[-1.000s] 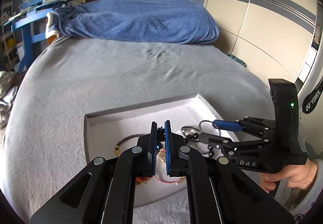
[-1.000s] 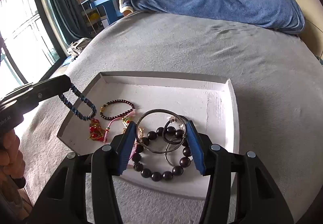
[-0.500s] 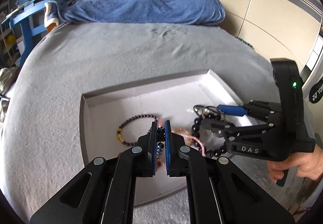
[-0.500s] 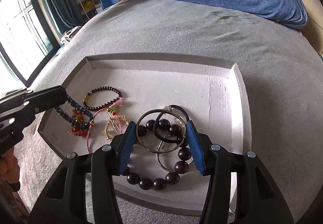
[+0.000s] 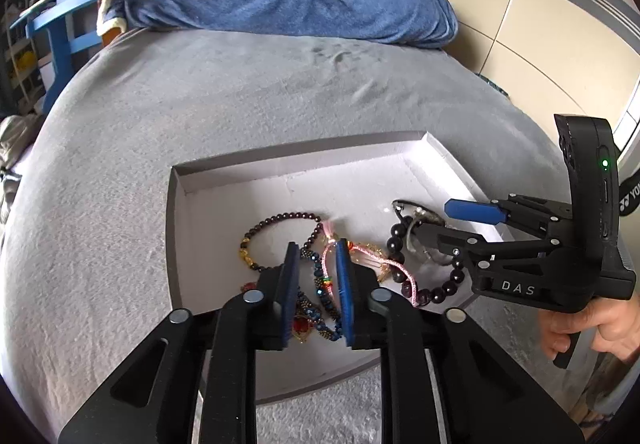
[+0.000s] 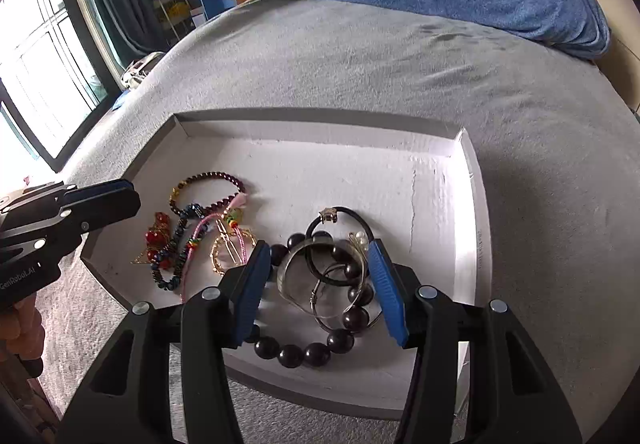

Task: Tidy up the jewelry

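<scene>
A shallow white tray [image 5: 280, 180] [image 6: 360, 172] lies on the grey bed and holds jewelry. My left gripper [image 5: 318, 256] is open over a blue beaded bracelet [image 5: 320, 284] [image 6: 176, 248] that lies in the tray beside a pink cord bracelet [image 5: 384, 264] and a garnet bead bracelet [image 5: 276, 220] [image 6: 208, 188]. My right gripper [image 6: 318, 276] [image 5: 432, 222] is open, its fingers either side of metal bangles [image 6: 296, 284], a black hair tie [image 6: 340, 220] and a large dark bead bracelet [image 6: 304, 352], holding nothing.
A blue blanket [image 5: 304, 0] is heaped at the bed's far end. A blue desk with books [image 5: 60, 4] stands at the back left, wardrobe doors [image 5: 540, 24] on the right, a window [image 6: 32, 84] on the left.
My left gripper lowered the blue beaded bracelet into the tray, then opened and let it go. My right gripper stayed open and came closer over the bangles.
</scene>
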### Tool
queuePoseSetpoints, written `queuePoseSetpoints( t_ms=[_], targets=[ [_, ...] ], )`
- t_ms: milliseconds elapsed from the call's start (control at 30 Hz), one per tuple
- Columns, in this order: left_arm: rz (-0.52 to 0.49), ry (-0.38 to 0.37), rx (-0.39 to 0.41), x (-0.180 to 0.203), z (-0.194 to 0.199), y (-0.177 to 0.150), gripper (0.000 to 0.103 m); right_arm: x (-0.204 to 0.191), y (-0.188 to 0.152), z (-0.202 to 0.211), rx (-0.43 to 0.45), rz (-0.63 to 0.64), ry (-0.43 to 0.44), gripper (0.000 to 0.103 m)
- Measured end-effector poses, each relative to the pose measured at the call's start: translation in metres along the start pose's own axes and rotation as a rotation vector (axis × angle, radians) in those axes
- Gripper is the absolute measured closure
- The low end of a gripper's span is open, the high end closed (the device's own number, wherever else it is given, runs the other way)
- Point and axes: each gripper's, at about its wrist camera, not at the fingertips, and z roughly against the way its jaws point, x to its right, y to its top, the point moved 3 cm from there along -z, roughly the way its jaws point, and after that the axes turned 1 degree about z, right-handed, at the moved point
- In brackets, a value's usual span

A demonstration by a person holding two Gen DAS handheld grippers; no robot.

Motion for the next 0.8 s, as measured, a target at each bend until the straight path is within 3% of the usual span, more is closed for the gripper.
queuePoseSetpoints(
  t_ms=[200,267,333,500,633,800],
  targets=[
    [-0.009,0.006,0.027,0.003,0.008,-0.001,0.065,0.000,0.000,0.007,0.014,-0.003,-0.001,0.050],
    [-0.010,0.010,0.035,0.003,0.011,-0.002,0.057,0.002,-0.001,0.010,0.018,-0.008,-0.002,0.050],
    [-0.016,0.022,0.051,0.004,0.015,-0.002,0.042,0.004,-0.002,0.013,0.022,-0.014,-0.005,0.049],
    [-0.040,0.046,0.096,0.008,0.027,-0.006,0.026,0.007,-0.004,0.024,0.042,-0.025,-0.010,0.043],
    [-0.052,0.068,0.139,0.010,0.037,-0.014,0.016,0.004,-0.012,0.036,0.079,-0.018,-0.013,0.037],
    [-0.039,0.106,0.197,0.010,0.046,-0.024,0.012,0.001,-0.020,0.046,0.126,-0.021,-0.030,0.027]
  ],
)
